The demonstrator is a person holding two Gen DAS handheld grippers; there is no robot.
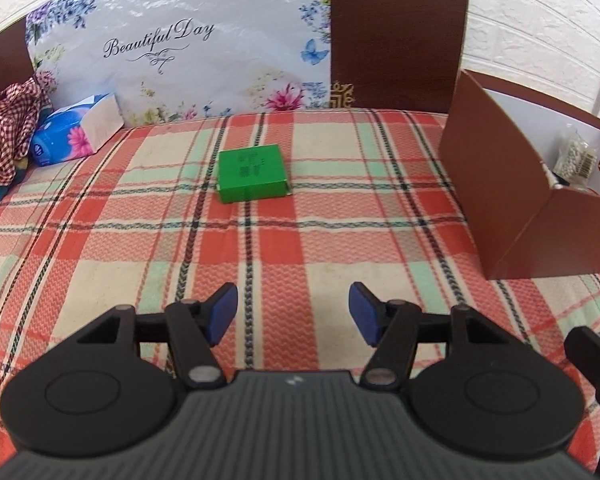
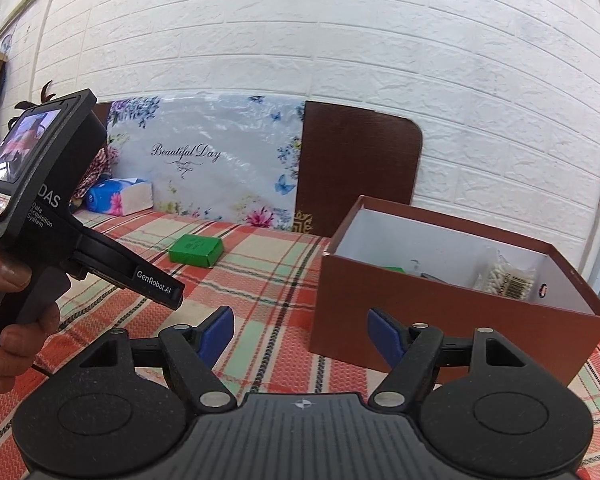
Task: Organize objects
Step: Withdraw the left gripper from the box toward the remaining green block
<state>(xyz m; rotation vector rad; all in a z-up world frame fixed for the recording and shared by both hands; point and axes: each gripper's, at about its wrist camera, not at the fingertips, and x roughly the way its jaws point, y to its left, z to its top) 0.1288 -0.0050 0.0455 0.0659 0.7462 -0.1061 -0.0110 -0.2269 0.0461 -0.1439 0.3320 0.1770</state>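
Lying flat on the bed's plaid blanket (image 1: 300,248), well ahead of the empty, open left tool (image 1: 293,312), the green box (image 1: 253,179) could skid if pinched off-centre, while the open right tool (image 2: 300,334) waits near the brown box (image 2: 432,320).

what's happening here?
A person is tidying items on a plaid bedspread into a brown box, holding a claw in each hand. Both the left claw and right claw are open and empty. A green box lies ahead of the left claw, not yet picked up.
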